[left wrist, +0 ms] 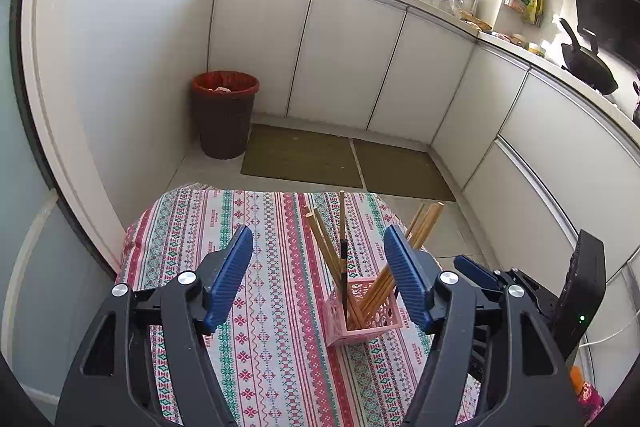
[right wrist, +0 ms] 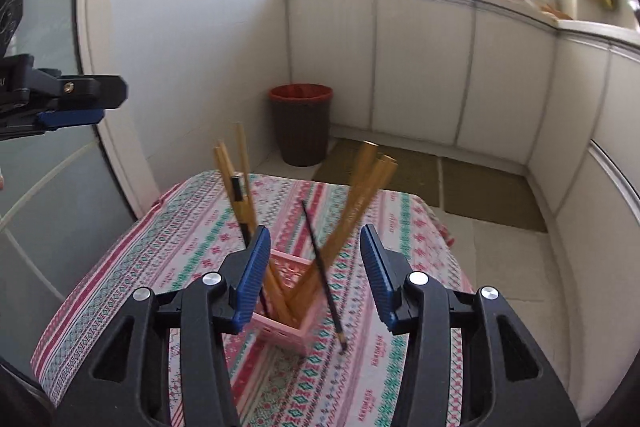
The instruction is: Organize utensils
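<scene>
Pink basket (right wrist: 298,323) of wooden chopsticks (right wrist: 362,191) stands on the patterned tablecloth (right wrist: 192,239). Right gripper (right wrist: 316,267), jaws apart, has a dark pencil (right wrist: 322,275) slanting untouched between them, tip on the cloth. Left gripper (left wrist: 318,275) is open and empty.

Each fisheye camera sits just behind its own gripper's two blue-padded fingers and looks forward and downward along them, close over a table under a patterned cloth (left wrist: 256,307). The left wrist view has the pink holder (left wrist: 362,311) between its fingers; the right wrist view sees it from the other side, near its left finger. Both views share the cloth, holder, bin (right wrist: 301,125) and white cabinets (left wrist: 348,59) beyond.
</scene>
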`<state>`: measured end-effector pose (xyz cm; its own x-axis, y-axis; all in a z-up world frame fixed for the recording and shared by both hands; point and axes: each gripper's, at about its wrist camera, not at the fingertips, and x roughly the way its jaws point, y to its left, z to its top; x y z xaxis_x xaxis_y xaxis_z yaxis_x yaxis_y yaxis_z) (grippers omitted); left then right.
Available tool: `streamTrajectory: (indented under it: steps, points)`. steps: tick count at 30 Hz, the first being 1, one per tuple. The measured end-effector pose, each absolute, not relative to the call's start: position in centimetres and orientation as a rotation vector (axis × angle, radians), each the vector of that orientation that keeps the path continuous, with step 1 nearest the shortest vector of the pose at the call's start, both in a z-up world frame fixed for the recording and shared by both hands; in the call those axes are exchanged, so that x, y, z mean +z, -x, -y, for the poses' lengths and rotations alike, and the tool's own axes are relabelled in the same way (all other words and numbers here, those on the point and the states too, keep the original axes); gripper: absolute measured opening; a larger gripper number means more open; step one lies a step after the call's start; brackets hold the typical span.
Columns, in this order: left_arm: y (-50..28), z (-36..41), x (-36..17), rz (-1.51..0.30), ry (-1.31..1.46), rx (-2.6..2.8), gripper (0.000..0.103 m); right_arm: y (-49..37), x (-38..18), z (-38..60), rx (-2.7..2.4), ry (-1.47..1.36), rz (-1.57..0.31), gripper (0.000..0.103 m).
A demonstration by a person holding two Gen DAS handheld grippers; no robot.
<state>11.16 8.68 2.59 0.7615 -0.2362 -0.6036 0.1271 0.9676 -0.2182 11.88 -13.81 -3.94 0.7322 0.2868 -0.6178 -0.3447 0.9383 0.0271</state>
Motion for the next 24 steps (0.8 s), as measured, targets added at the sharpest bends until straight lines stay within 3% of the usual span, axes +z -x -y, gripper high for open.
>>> streamTrajectory:
  steps: [5,7,16,17,19,24]
  points:
    - [-11.4,-9.0,2.3,-0.686,0.171,-0.201,0.065,-13.6,-4.6,13.1,0.383,0.082,-0.696,0.045]
    - [-11.6,-9.2,2.2,-0.688,0.173,-0.197,0.066,-14.0,-5.0,12.9,0.4,0.1,-0.71,0.034]
    - [-11.9,-9.2,1.6,-0.71,0.165,-0.189,0.067,-16.3,-6.3,11.4,0.387,0.151,-0.74,0.034]
    - [-11.9,-9.2,1.7,-0.71,0.163,-0.188,0.067,-16.7,-6.5,11.2,0.384,0.16,-0.745,0.032]
    - [-11.8,-9.2,1.9,-0.705,0.163,-0.189,0.067,-17.4,-7.0,11.0,0.379,0.174,-0.764,0.006]
    - [-11.4,-9.2,2.2,-0.695,0.168,-0.199,0.067,-15.8,-5.9,11.4,0.351,0.18,-0.751,0.004]
